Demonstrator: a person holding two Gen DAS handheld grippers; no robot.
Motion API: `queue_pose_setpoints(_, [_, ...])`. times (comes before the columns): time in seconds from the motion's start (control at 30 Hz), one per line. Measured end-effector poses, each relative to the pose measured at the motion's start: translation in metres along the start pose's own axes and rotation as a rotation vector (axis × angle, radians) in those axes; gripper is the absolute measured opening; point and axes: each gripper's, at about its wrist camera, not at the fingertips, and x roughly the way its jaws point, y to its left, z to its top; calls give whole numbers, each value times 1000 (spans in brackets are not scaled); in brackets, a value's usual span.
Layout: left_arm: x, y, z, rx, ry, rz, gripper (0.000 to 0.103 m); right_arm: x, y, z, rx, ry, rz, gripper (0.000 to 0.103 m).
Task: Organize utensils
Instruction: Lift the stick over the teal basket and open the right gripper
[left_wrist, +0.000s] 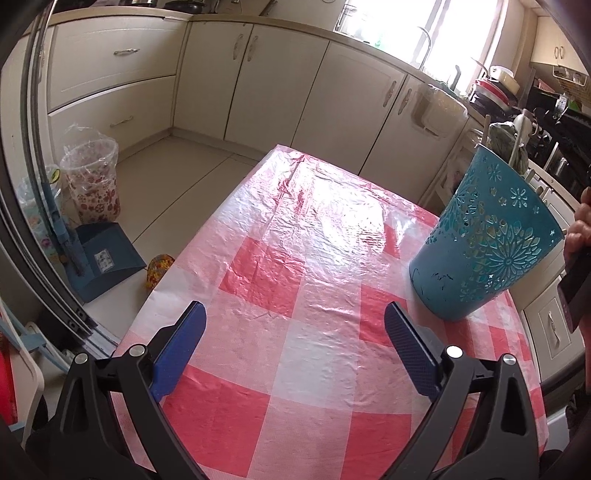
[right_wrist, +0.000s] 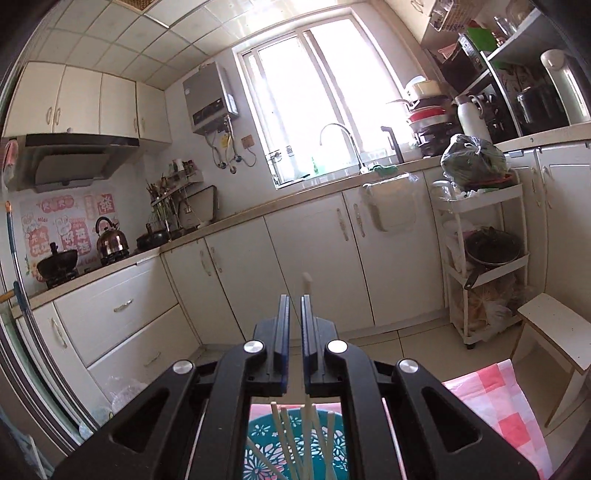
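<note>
Kitchen, checked tabletop (left_wrist: 295, 258) with teal holder (left_wrist: 484, 243).
Right view alone shows chopsticks (right_wrist: 306, 435) inside holder; right hand-held gripper (right_wrist: 295, 301) pinches one chopstick (right_wrist: 306, 284). Left hand-held gripper (left_wrist: 295, 314) spread, empty.

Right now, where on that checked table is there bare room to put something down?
Most of the checked tablecloth lies bare: the whole stretch from the open left gripper to the far edge, and all the left side. The right edge is crowded by the teal holder, which already holds chopsticks; the right gripper pinches one above it.
</note>
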Motion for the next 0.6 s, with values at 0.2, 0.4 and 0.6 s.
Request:
queue_pose_setpoints(0.2, [0,2,0,-14,0,5,93,-22,-2,-13,-30,51,18,25])
queue_pose_setpoints(0.4, [-1,-3,0,7,-3,47,95,-82,-16,-39,-6,124,-35,71])
queue_pose_setpoints(0.6, [-19,-19,0,78,-17,121,95,-125,-32,-88,33,348,-129,88])
